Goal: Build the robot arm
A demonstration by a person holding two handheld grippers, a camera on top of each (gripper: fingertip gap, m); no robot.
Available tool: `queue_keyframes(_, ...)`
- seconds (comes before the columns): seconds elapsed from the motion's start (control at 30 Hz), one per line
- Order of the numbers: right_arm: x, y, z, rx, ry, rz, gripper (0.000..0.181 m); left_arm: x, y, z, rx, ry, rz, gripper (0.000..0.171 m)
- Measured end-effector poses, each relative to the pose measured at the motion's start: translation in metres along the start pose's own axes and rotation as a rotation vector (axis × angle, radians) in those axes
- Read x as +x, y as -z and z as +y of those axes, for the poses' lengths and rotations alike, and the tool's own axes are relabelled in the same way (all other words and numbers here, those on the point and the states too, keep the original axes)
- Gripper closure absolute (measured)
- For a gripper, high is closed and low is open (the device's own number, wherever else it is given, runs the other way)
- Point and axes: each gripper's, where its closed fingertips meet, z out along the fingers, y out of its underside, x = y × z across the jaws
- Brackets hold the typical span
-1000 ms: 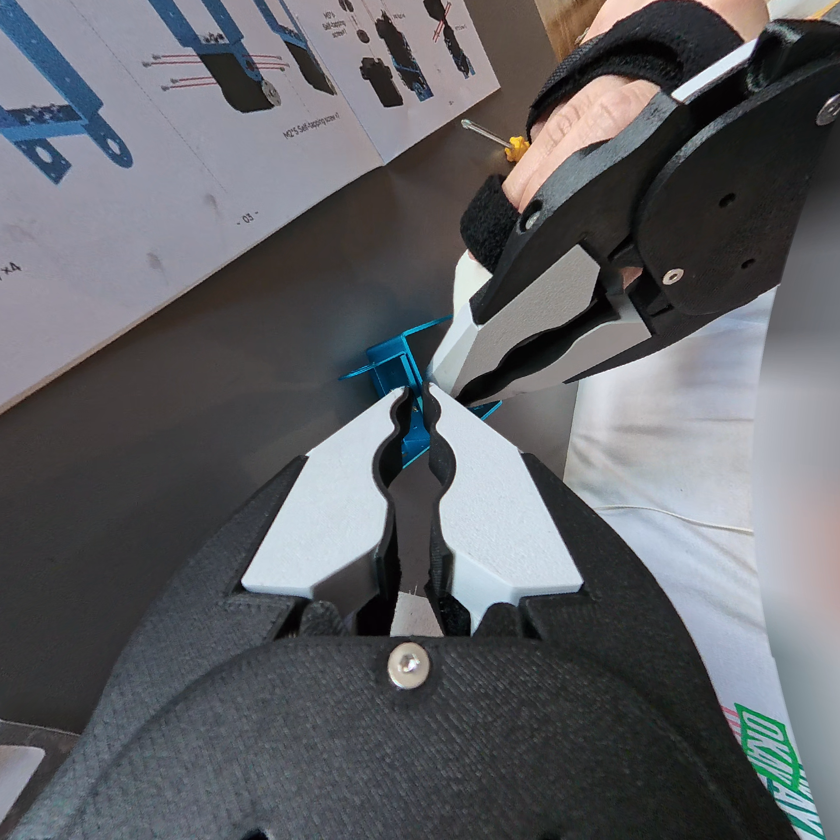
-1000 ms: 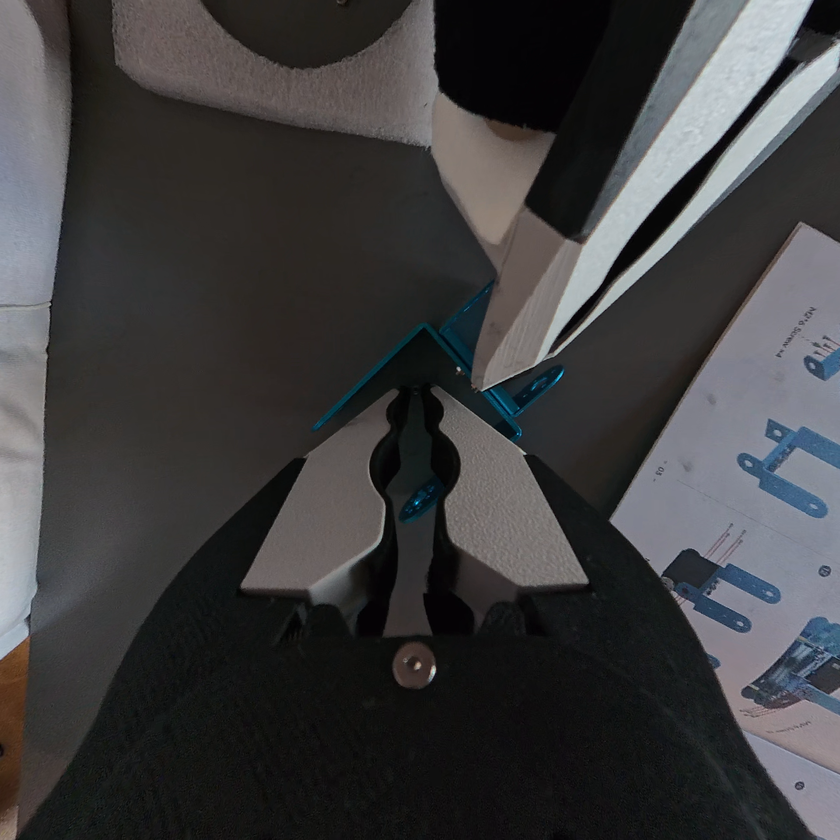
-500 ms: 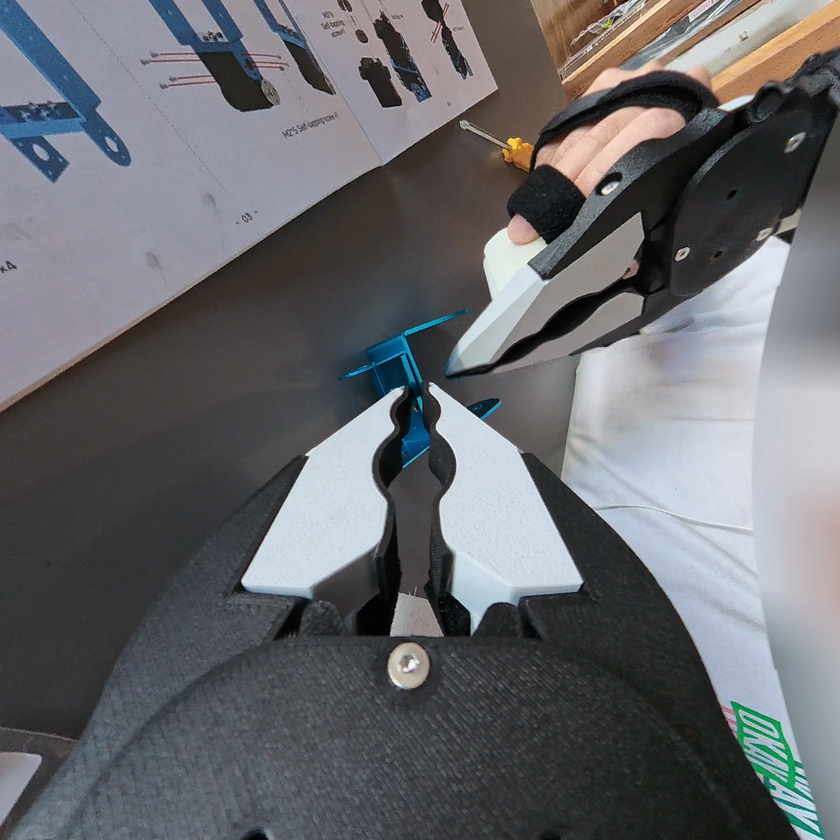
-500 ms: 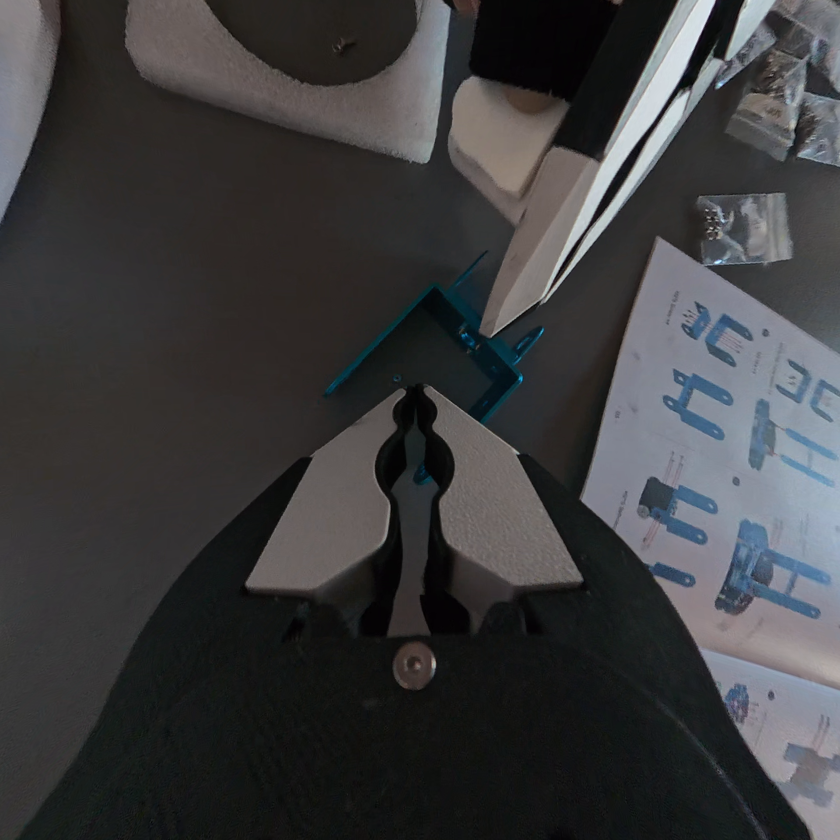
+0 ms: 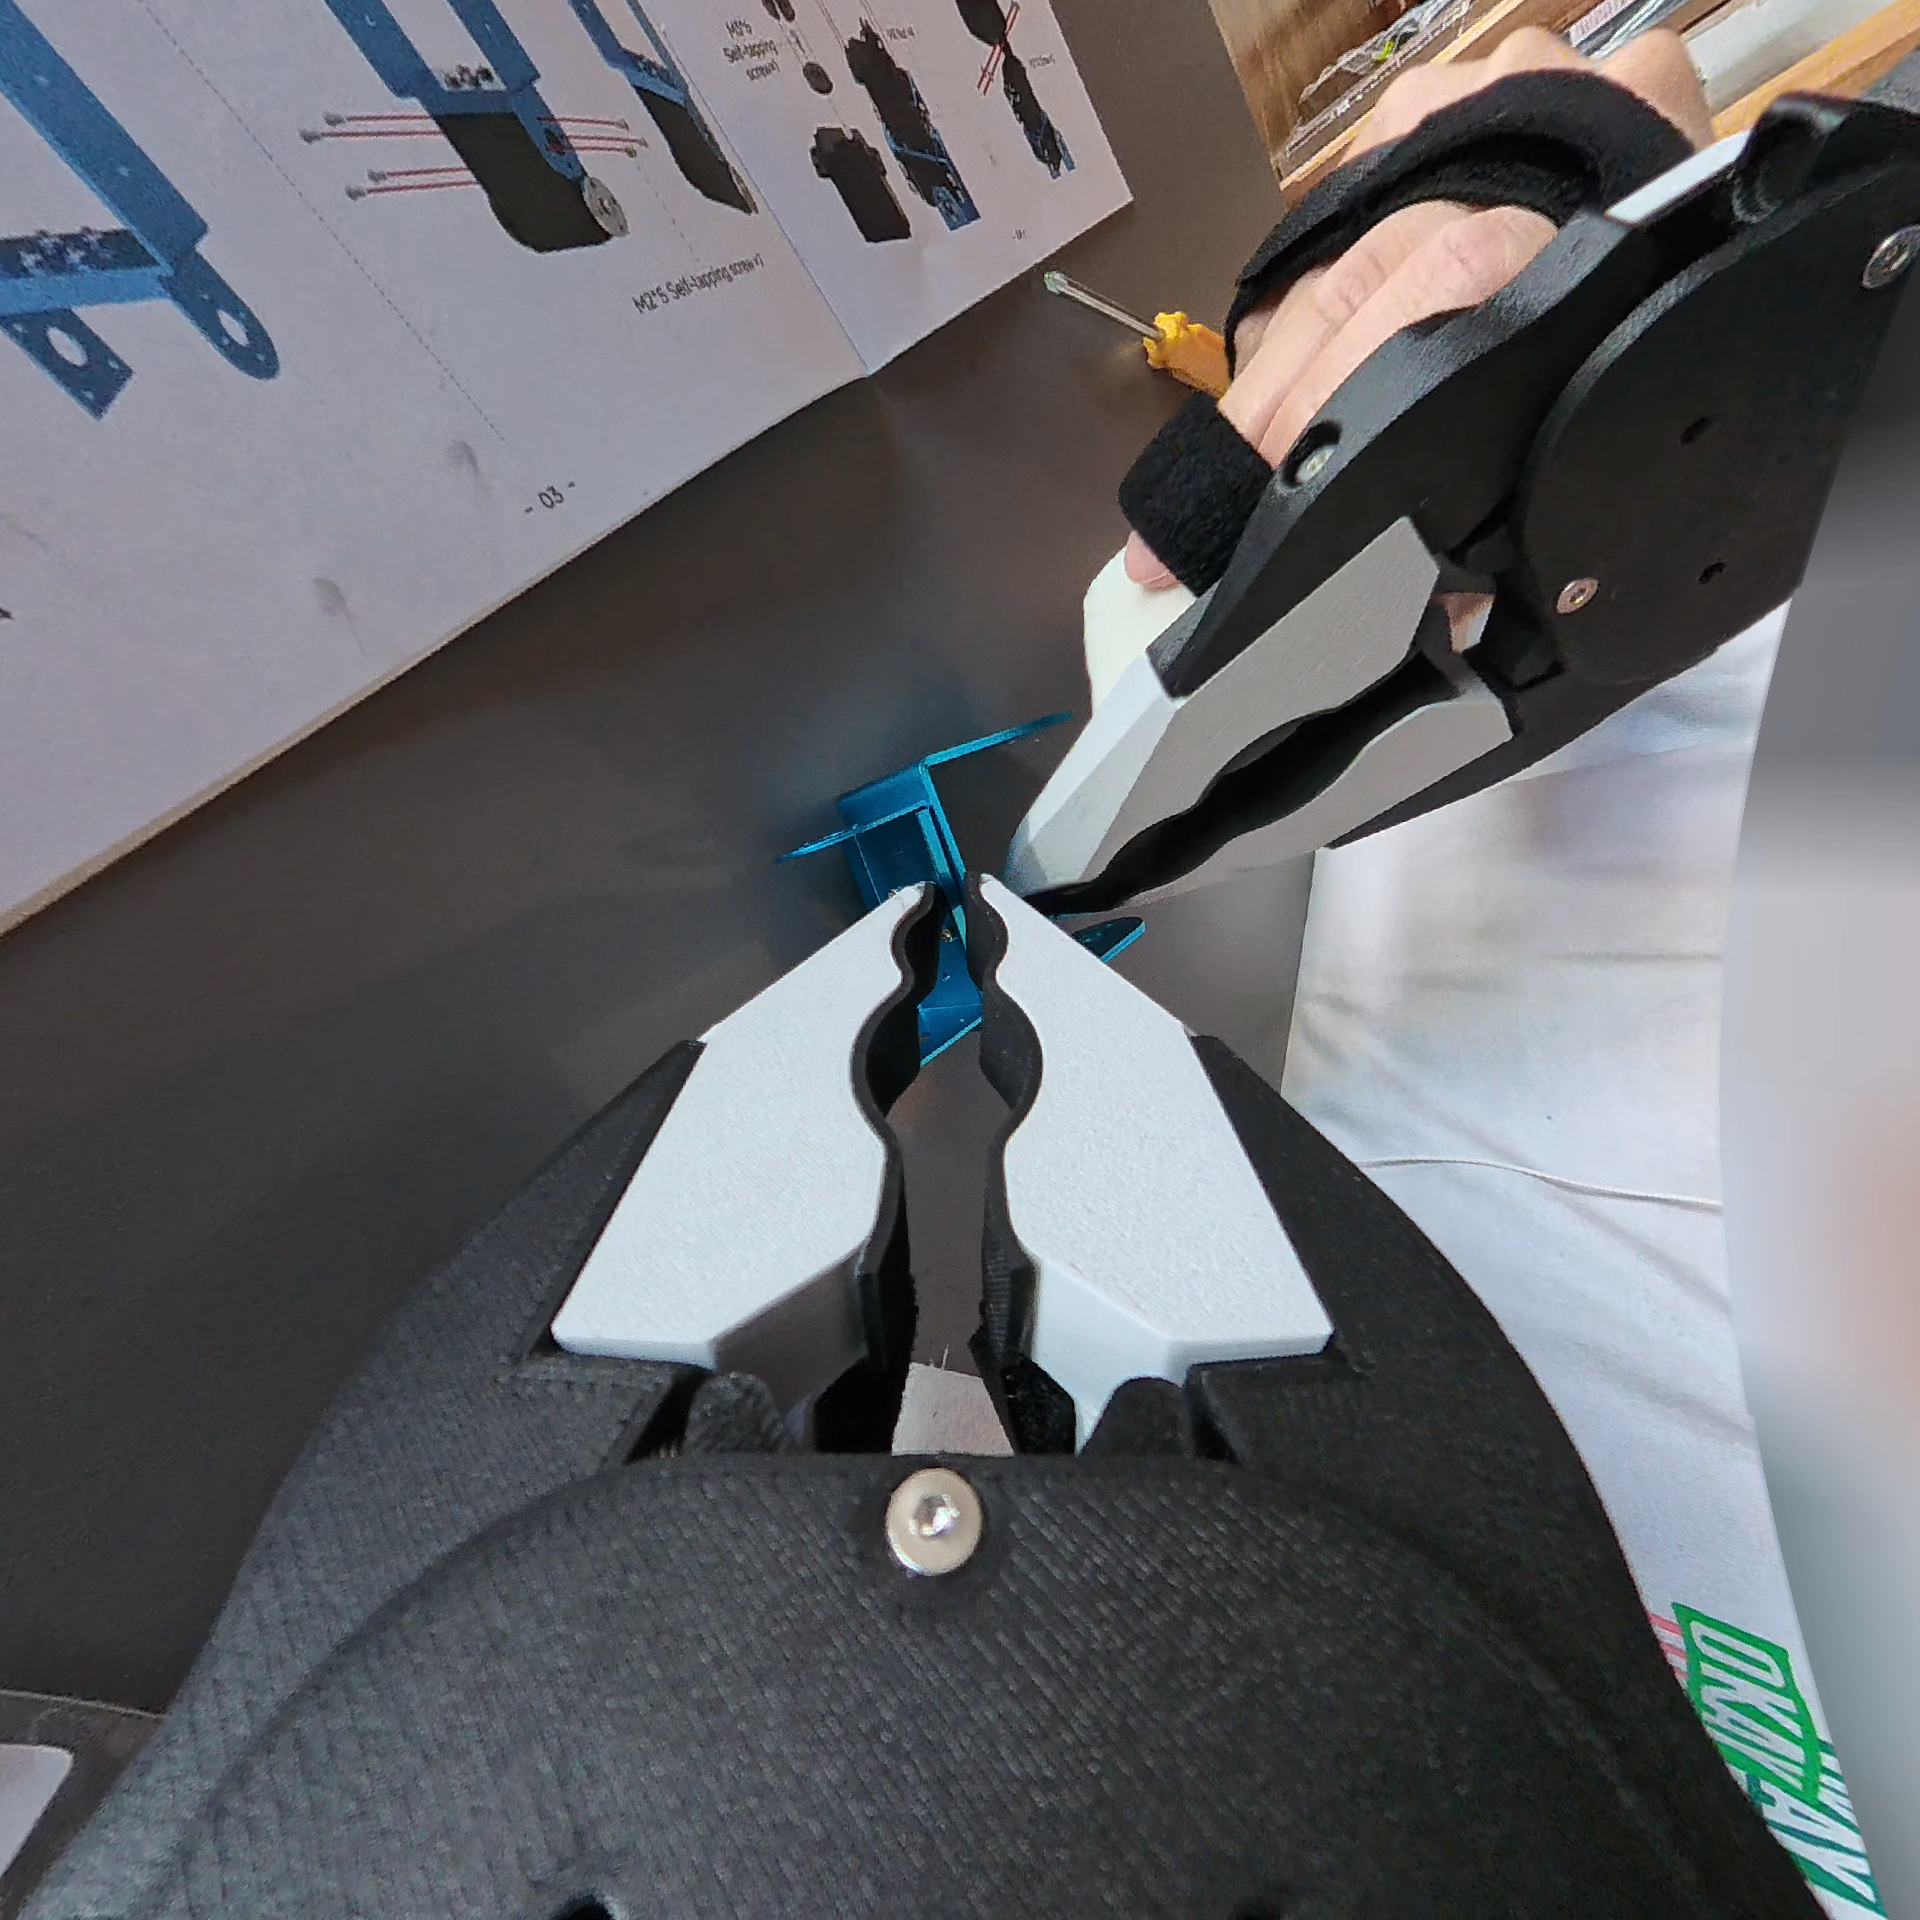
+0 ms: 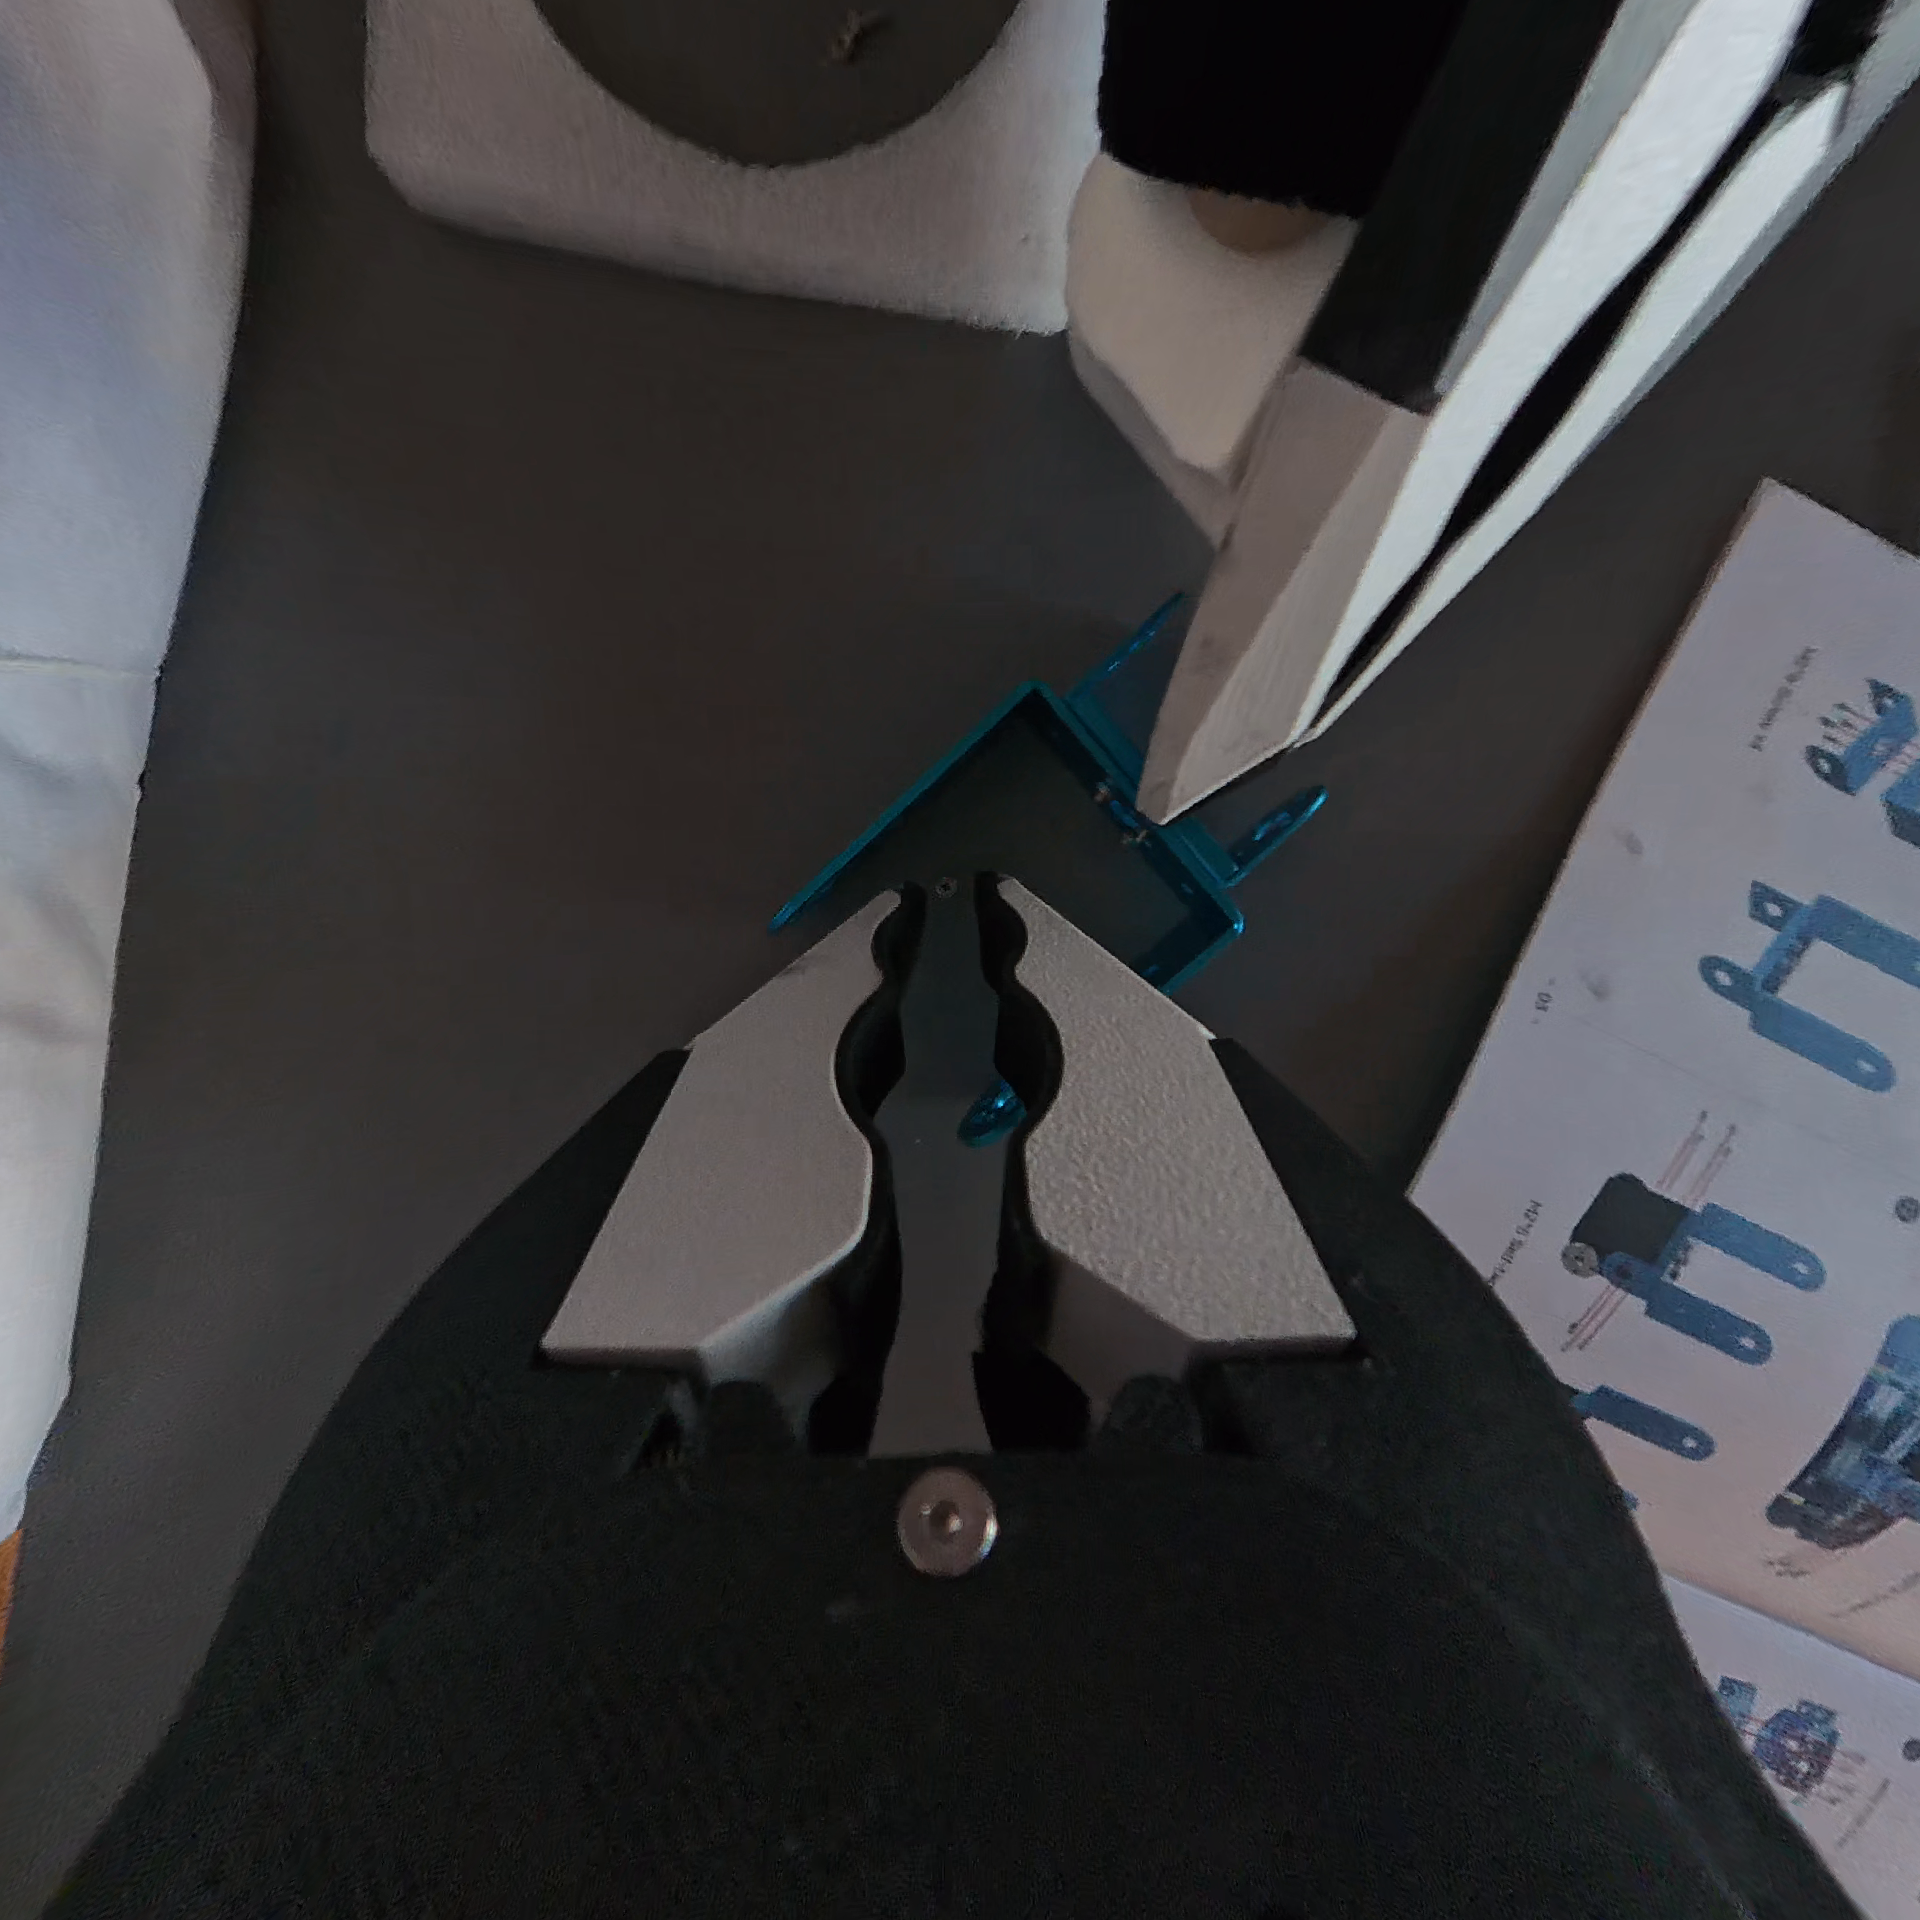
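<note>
A blue bent metal bracket (image 5: pixel 899 831) stands on the dark table, also in the right wrist view (image 6: pixel 997 769). My left gripper (image 5: pixel 953 894) is shut on one thin wall of the bracket; from the right wrist view its tips (image 6: pixel 1184 800) sit at the wall with two small screws. My right gripper (image 6: pixel 949 888) hovers just inside the bracket, its tips a narrow gap apart around a tiny screw (image 6: pixel 943 886) on the table. From the left wrist view the right gripper (image 5: pixel 1023 883) comes in from the right, almost touching my left tips. A blue tab (image 6: pixel 987 1117) shows between the right fingers.
Printed assembly sheets (image 5: pixel 416 364) lie at the back left, also to the right in the right wrist view (image 6: pixel 1714 1039). A yellow-handled screwdriver (image 5: pixel 1174 338) lies beyond them. A white foam block with a round cut-out (image 6: pixel 707 208) lies ahead. A person's white garment (image 5: pixel 1507 1039) borders the table. Spacing between my two grippers at the tips: around 4 cm.
The right gripper lifted away from the bracket, then came back down close to it, and its tips now stand slightly wider around the tiny screw. The left gripper stayed put on the bracket.
</note>
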Motion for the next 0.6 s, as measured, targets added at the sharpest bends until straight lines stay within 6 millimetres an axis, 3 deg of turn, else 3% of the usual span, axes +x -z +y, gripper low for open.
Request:
queue_keyframes(0.17,0.0019,-0.0018,0.0043,-0.086,0.121,-0.002,0.172,0.0001,-0.0001,0.0002,-0.001,-0.004,-0.004,0.169)
queue_keyframes(0.6,-0.0009,-0.0066,0.0010,-0.132,0.088,-0.079,0.174,0.0003,-0.0002,0.0004,-0.002,-0.004,-0.005,0.169)
